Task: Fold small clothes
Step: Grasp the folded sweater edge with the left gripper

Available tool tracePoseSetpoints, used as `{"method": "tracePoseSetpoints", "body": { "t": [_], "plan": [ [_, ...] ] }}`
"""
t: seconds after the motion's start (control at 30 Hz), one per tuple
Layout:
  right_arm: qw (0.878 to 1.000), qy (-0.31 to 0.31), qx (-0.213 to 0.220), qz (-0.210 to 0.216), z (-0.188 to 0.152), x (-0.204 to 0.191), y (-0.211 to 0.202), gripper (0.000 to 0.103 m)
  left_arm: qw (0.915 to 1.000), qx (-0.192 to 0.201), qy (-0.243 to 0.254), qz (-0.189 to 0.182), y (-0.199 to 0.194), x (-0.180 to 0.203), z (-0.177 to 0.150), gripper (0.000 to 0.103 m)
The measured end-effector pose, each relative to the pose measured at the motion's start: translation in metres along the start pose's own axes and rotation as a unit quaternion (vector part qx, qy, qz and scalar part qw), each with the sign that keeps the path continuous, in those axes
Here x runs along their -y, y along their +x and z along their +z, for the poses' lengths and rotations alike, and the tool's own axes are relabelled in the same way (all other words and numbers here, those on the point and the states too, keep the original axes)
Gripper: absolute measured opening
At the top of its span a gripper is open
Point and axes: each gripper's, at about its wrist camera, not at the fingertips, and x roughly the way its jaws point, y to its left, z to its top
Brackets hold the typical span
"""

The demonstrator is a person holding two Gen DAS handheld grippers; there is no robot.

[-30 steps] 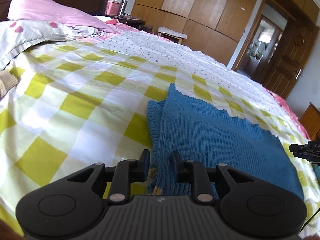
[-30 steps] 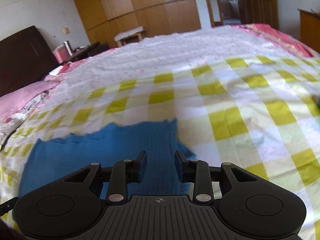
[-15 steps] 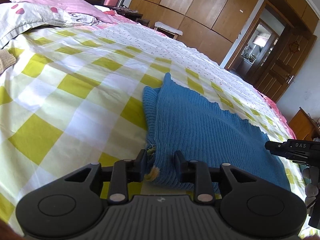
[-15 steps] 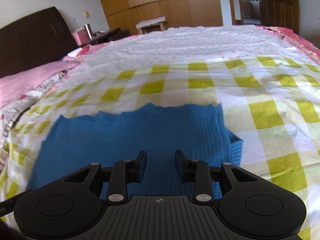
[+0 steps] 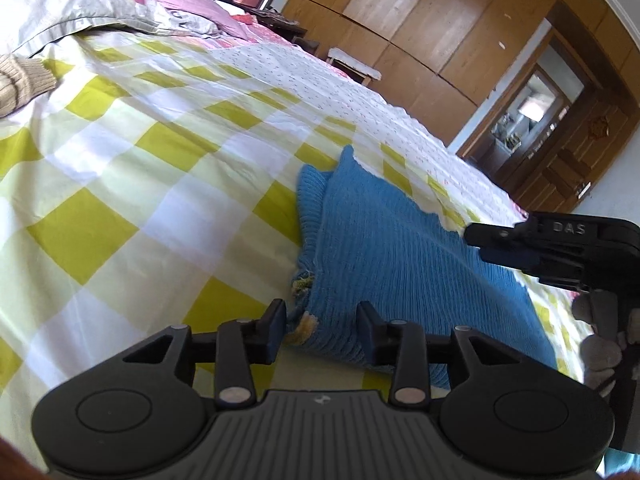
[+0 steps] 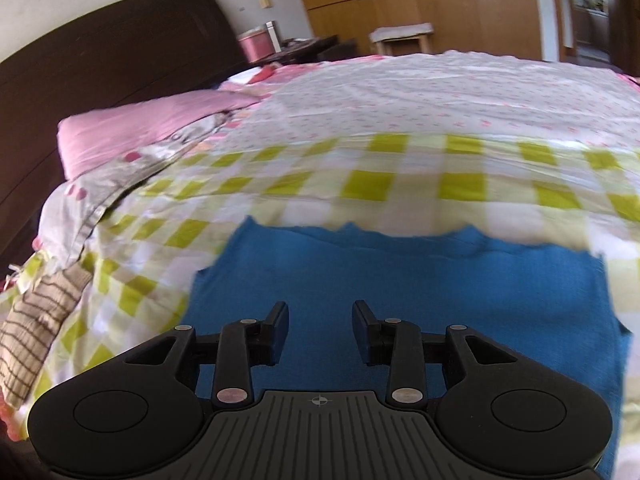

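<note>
A blue knitted garment [image 5: 392,248] lies folded flat on the yellow-and-white checked bedspread [image 5: 120,184]. My left gripper [image 5: 323,320] is open, its jaws on either side of the garment's near corner with the yellow trim. My right gripper [image 6: 320,320] is open and empty, held just above the middle of the blue garment [image 6: 420,280]. The right gripper also shows at the right edge of the left wrist view [image 5: 552,248], over the garment's far side.
A beige striped knit [image 6: 36,332] lies at the bed's left edge, also in the left wrist view [image 5: 20,80]. Pink pillows [image 6: 152,124] and a dark headboard [image 6: 100,64] lie beyond. Wooden wardrobes [image 5: 420,28] and a door [image 5: 568,160] stand behind the bed.
My left gripper has pulled back a little along the garment's near corner and tilted. My right gripper has swung left over the garment, now facing the headboard. Both stay open.
</note>
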Motion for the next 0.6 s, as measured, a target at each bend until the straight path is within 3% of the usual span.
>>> {"method": "tracePoseSetpoints", "body": {
  "t": [0.17,0.37,0.47,0.6],
  "plan": [
    [0.999,-0.023,-0.034,0.018,0.014,-0.036,0.034,0.04,1.0,0.006,0.0,0.0,-0.002,-0.002,0.001,0.043],
    [0.996,-0.039,-0.085,0.013,0.021,-0.072,0.076,0.047,0.9997,-0.015,0.019,0.003,0.009,0.004,-0.005,0.043],
    [0.993,-0.059,-0.102,-0.003,0.02,-0.089,0.09,0.047,0.9996,-0.016,0.025,-0.001,0.01,0.005,-0.005,0.043],
    [0.986,-0.119,-0.112,-0.04,0.015,-0.114,0.106,0.057,0.9997,-0.014,0.021,-0.005,0.012,0.002,-0.006,0.043]
  ]
}}
